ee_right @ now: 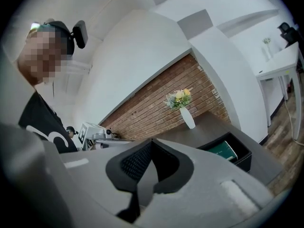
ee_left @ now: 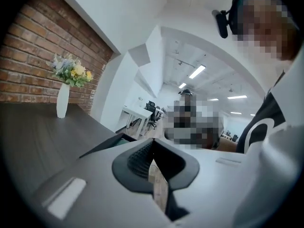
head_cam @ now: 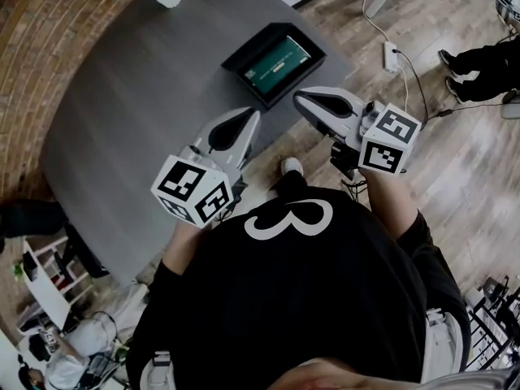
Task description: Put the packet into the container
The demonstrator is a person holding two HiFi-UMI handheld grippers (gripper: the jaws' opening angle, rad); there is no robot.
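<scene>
A: Listing item one: packet (head_cam: pixel 276 65). Location?

B: Inside the black container (head_cam: pixel 240 58), lying flat, on the grey table (head_cam: pixel 138 104). It lies ahead of both sets of jaws. Its long axis follows the container's long side, diagonal in the head view.

A: Appearance?

B: Dark green, flat, rectangular. Pale print, too small to read.

A: Left gripper (head_cam: pixel 250 116)?

B: Jaws clenched, nothing between them.

A: Right gripper (head_cam: pixel 301 97)?

B: Likewise closed and empty. Its tip is the nearer one, close to the container's near corner.

A: Status?

B: Judged as placed.
</scene>
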